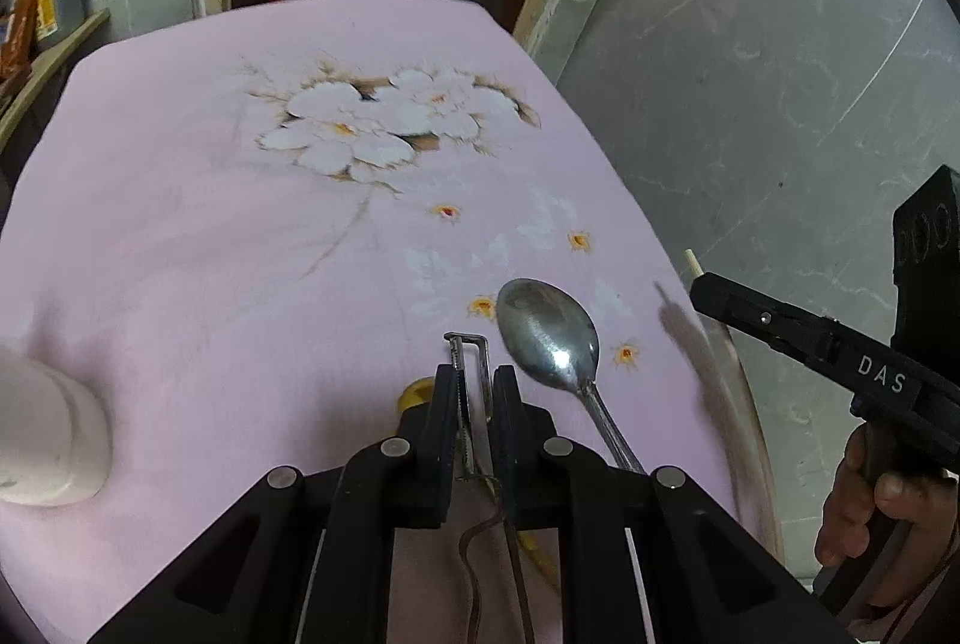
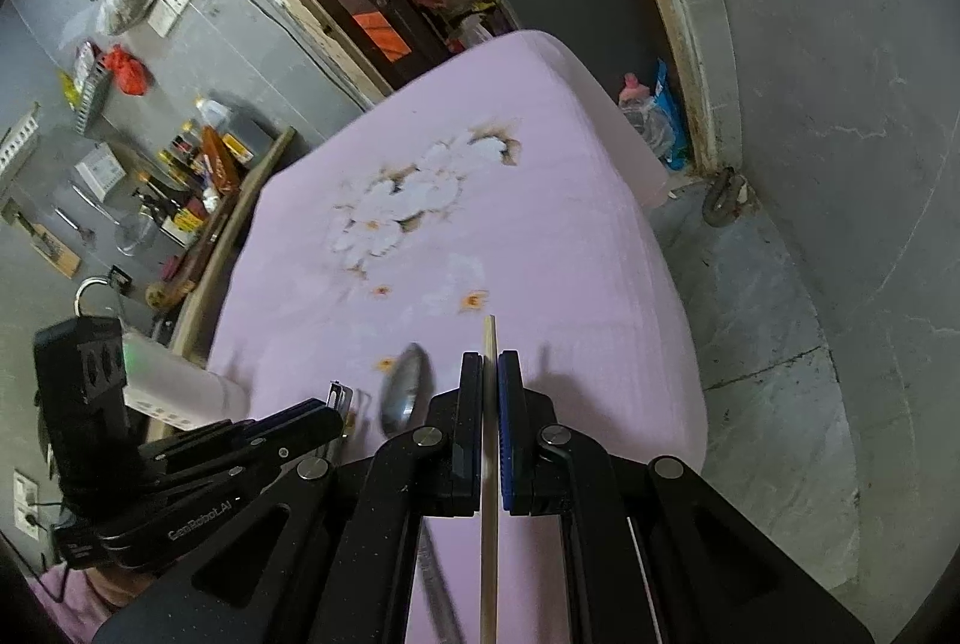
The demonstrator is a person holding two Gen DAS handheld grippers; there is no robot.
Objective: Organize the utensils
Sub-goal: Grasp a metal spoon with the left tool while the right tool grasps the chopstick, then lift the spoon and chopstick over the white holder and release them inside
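My left gripper is shut on a metal peeler, its blade frame sticking out past the fingertips just above the pink floral cloth. A steel spoon lies on the cloth just right of it, bowl pointing away. My right gripper is shut on a pale wooden chopstick, held over the cloth near its right edge. The right gripper also shows at the right of the left wrist view. The spoon and the peeler also show in the right wrist view, left of the chopstick.
A white cylindrical holder stands at the cloth's left side; it also shows in the right wrist view. A shelf of bottles and packets runs along the left wall. Grey floor lies beyond the table's right edge.
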